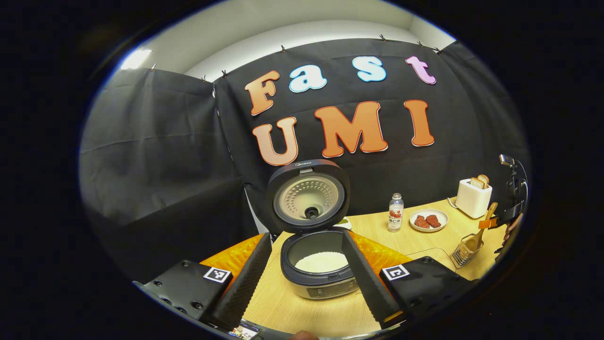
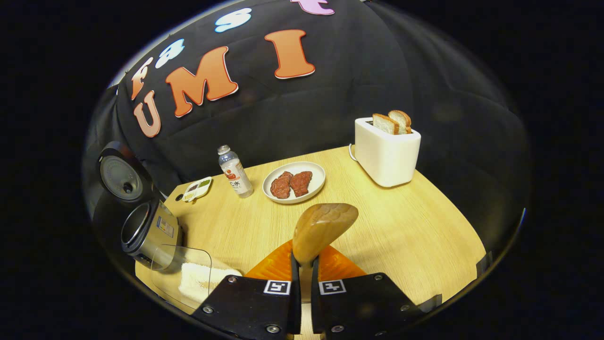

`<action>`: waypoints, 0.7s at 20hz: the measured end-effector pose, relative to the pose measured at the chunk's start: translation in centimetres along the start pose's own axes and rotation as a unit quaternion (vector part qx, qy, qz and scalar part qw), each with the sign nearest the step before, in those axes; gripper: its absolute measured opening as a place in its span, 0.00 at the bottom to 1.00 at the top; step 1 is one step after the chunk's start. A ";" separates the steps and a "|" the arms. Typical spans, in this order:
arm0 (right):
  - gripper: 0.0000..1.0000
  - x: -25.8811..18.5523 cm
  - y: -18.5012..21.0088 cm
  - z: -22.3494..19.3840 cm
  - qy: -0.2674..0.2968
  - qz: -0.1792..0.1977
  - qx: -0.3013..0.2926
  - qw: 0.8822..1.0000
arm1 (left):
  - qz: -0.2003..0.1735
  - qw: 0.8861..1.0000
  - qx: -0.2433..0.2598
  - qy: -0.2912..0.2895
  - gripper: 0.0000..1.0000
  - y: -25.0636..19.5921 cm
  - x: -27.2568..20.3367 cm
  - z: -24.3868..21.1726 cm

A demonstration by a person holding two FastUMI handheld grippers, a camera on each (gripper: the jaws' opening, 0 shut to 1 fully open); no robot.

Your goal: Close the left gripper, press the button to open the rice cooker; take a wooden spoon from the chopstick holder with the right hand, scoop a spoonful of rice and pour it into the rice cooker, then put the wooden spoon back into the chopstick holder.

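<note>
1. Left gripper view: left gripper (image 1: 306,278) fingers spread wide, nothing between them; rice cooker (image 1: 317,274) ahead, lid up, rice in pot.
2. Right gripper (image 2: 304,264) pinches wooden spoon (image 2: 323,229), bowl up.
3. Chopstick holder (image 1: 465,250) at table (image 1: 415,241) edge, with the spoon's lower end in it.
4. Clear rice container (image 2: 188,276) beside cooker.

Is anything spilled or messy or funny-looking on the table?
Nothing stands out. No rice shows on the table. The rice cooker stands open with rice inside, the bottle is upright, and the meat sits on its plate. The right gripper holds the wooden spoon by its handle, and its bowl looks empty.
</note>
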State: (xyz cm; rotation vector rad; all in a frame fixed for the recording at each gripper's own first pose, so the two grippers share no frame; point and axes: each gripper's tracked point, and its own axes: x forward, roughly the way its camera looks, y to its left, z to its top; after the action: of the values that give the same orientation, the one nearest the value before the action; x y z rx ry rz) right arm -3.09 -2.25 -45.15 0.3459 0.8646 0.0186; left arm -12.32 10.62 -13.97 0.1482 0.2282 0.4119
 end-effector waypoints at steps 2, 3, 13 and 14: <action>0.10 0.2 -0.2 -0.2 0.003 0.002 0.005 1.000 | 0.002 1.000 -0.002 0.005 0.94 0.1 0.2 -0.3; 0.12 -0.3 -0.4 -0.6 0.016 0.001 0.008 1.000 | 0.004 1.000 -0.003 0.006 0.94 0.2 0.5 -0.3; 0.62 -5.4 -3.1 7.0 -0.034 -0.026 0.033 0.999 | 0.012 0.997 -0.075 -0.023 0.94 2.2 6.9 7.2; 0.65 -6.4 -2.8 8.4 -0.049 -0.023 0.028 0.998 | 0.012 0.996 -0.082 -0.028 0.94 2.3 7.6 8.1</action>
State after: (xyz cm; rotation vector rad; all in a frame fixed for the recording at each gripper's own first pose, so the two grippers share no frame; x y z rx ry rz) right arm -1.31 -8.32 -36.27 0.3766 0.7769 -0.0653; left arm -4.38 15.05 -7.12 0.0016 0.1371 0.4484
